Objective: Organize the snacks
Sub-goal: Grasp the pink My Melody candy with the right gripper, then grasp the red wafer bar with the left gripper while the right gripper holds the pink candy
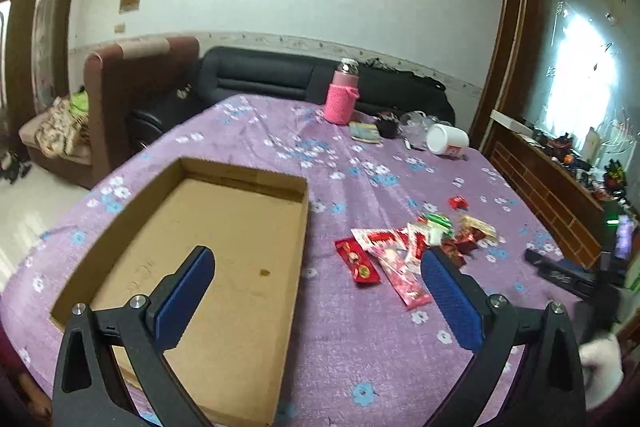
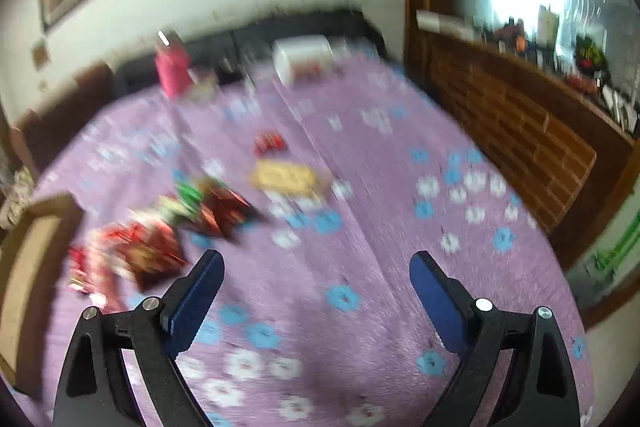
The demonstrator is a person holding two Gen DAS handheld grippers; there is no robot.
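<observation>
An empty shallow cardboard box (image 1: 224,227) lies on the purple flowered tablecloth (image 1: 360,347). Right of it is a loose pile of snack packets (image 1: 400,247), mostly red, with green and yellow wrappers at its far side. One small red candy (image 1: 457,202) lies apart behind the pile. My left gripper (image 1: 318,253) hangs open over the box's right wall, nothing between its blue pads. The right wrist view is blurred. In it my right gripper (image 2: 317,255) is open and empty above bare cloth, with the snack pile (image 2: 160,239) to its left, a yellow packet (image 2: 286,177) ahead and the box (image 2: 28,267) at far left.
At the table's far side stand a bottle in a pink knitted sleeve (image 1: 340,99), a white jar on its side (image 1: 446,140) and small dark items. A black sofa (image 1: 280,75) lies beyond. A wooden cabinet (image 1: 552,195) runs along the right. A white-gloved hand (image 1: 600,367) shows at lower right.
</observation>
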